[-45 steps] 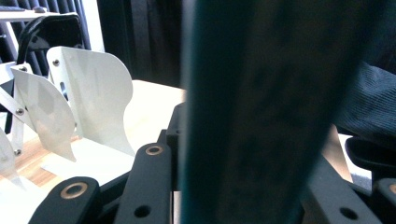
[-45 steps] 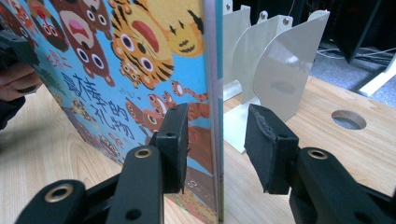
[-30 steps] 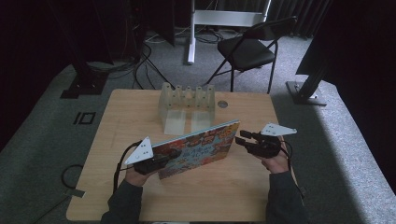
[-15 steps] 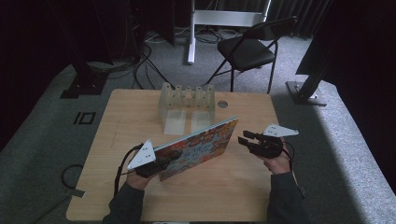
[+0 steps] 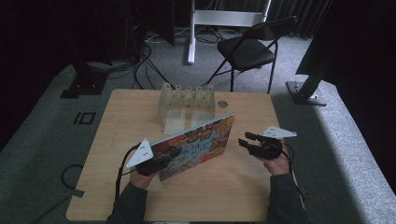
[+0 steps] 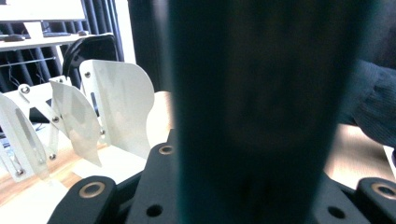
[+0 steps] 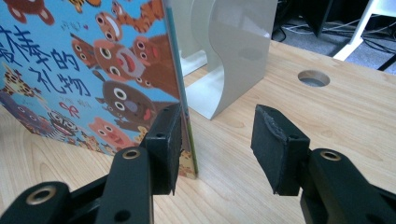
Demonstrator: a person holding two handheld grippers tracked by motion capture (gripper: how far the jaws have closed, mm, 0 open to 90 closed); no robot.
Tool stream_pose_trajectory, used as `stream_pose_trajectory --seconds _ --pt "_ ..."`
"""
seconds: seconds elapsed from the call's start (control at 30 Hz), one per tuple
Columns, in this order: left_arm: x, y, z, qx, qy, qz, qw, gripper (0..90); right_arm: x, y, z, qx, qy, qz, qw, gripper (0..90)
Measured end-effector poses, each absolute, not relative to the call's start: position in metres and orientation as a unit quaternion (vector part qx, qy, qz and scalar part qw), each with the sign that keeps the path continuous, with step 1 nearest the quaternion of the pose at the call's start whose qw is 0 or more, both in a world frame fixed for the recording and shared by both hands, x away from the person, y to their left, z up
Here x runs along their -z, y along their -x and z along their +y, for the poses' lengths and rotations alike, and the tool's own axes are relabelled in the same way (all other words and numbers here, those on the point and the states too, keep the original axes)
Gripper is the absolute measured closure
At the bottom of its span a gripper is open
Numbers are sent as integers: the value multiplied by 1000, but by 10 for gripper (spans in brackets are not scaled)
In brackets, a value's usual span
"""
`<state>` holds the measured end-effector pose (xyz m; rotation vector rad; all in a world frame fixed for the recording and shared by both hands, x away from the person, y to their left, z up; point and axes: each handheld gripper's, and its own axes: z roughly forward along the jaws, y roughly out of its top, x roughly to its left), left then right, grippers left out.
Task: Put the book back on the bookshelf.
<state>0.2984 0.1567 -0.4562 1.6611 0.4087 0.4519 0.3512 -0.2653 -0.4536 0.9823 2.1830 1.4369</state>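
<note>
A picture book [image 5: 196,144] stands on edge on the wooden surface [image 5: 233,186] just in front of the white rack [image 5: 187,105], clamped by the left gripper [image 5: 156,163], while the right gripper [image 5: 247,140], jaws just widened, should clear its edge before withdrawing.

High view looks down on the table [image 5: 233,186] — both gripper views sit close, sharing the book [image 7: 93,70].

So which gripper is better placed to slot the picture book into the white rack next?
Probably the left. The left gripper is shut on the picture book, holding it tilted in front of the white rack. The right gripper has just been opening, its pads off the book's edge.
</note>
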Motion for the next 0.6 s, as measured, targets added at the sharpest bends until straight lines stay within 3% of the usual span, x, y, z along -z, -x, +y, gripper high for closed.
stream_pose_trajectory --seconds 0.6 --pt "474 -306 158 -146 -711 195 659 714 470 -351 -266 -485 -360 778 174 476"
